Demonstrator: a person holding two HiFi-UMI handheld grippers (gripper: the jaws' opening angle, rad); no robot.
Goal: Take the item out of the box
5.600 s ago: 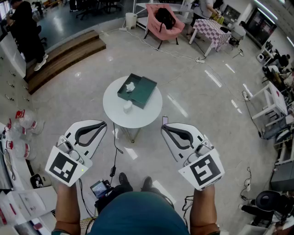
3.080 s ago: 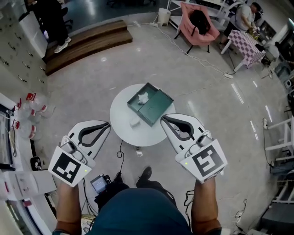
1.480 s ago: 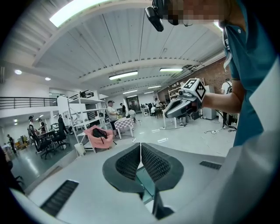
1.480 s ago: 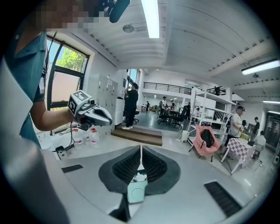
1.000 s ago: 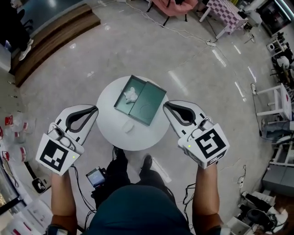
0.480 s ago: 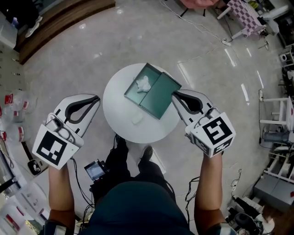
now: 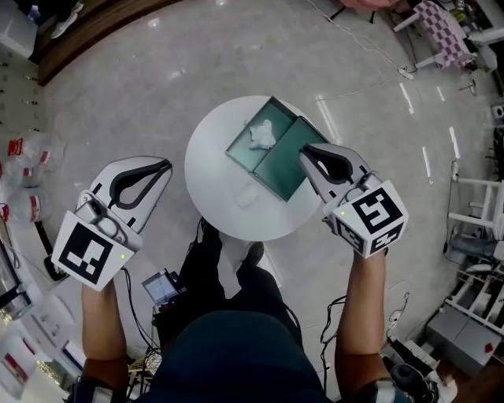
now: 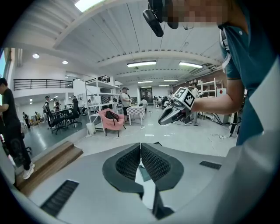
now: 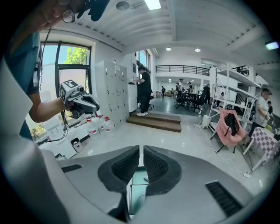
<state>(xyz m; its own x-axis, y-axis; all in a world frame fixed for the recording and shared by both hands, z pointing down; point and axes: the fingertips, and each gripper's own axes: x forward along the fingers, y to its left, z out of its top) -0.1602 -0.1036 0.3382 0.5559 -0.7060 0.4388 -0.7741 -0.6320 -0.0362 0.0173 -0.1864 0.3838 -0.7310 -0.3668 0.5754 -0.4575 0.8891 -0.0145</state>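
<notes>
An open dark green box (image 7: 282, 164) lies on the round white table (image 7: 216, 169), in two halves. A crumpled white item (image 7: 262, 135) rests in the box's far left half. A small white object (image 7: 246, 197) lies on the tabletop near the box. My right gripper (image 7: 305, 149) is shut and empty, held above the box's right half; in the right gripper view the green box (image 9: 136, 183) shows below its jaws. My left gripper (image 7: 164, 164) is shut and empty, held off the table's left edge. Each gripper shows in the other's view.
The table stands on a glossy grey floor. Bottles with red labels (image 7: 17, 147) sit at the far left, wooden steps (image 7: 87, 22) at the top left. A small device with cables (image 7: 160, 287) lies by the person's feet. White shelving (image 7: 476, 206) stands at the right.
The table and box have come nearer and more central in the head view. My right gripper has moved forward over the box's right half. The left gripper stays beside the table.
</notes>
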